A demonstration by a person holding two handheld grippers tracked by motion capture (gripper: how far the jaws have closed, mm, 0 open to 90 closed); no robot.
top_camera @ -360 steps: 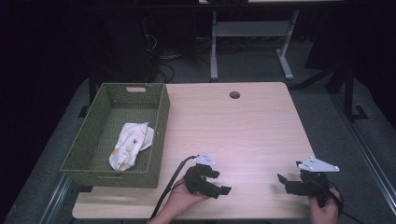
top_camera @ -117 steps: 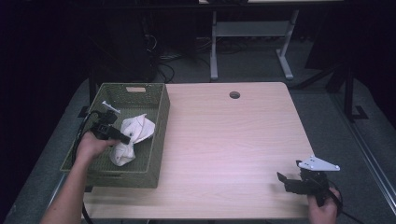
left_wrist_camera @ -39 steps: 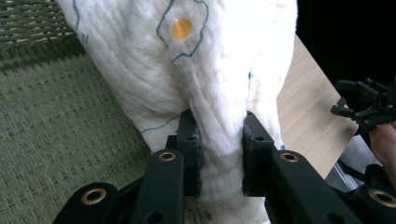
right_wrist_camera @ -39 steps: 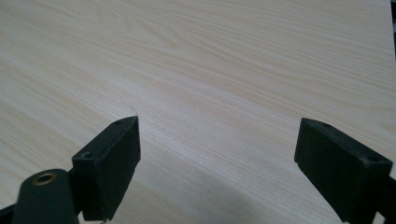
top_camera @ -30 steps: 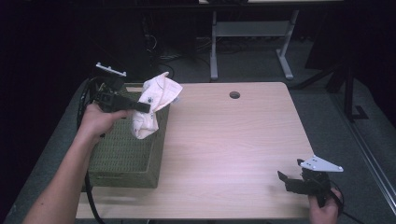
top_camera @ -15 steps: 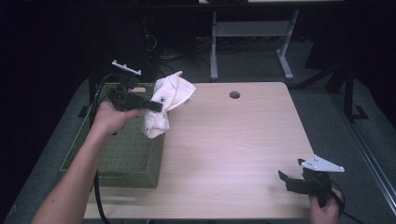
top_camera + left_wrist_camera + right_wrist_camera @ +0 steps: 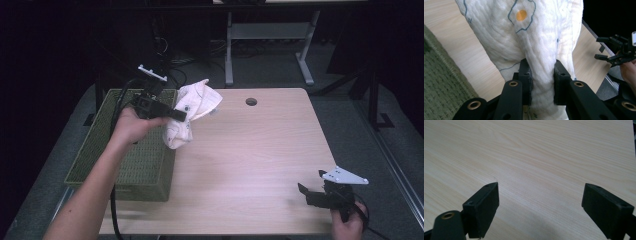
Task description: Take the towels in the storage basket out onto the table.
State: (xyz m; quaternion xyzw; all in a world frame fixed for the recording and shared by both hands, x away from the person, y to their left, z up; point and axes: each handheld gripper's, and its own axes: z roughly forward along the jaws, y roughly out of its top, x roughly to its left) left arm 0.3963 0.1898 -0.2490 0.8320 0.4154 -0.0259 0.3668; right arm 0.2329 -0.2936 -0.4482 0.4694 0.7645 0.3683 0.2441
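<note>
White cloth [image 7: 192,112] clamped in left gripper [image 7: 541,85] fingers; trailing end risks snagging green basket [image 7: 125,160] rim. Right gripper [image 7: 540,207] fingers apart, idle.

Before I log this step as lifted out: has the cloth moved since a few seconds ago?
Yes. The cloth, then lying inside the basket, now hangs from the left gripper over the basket's right rim.
</note>
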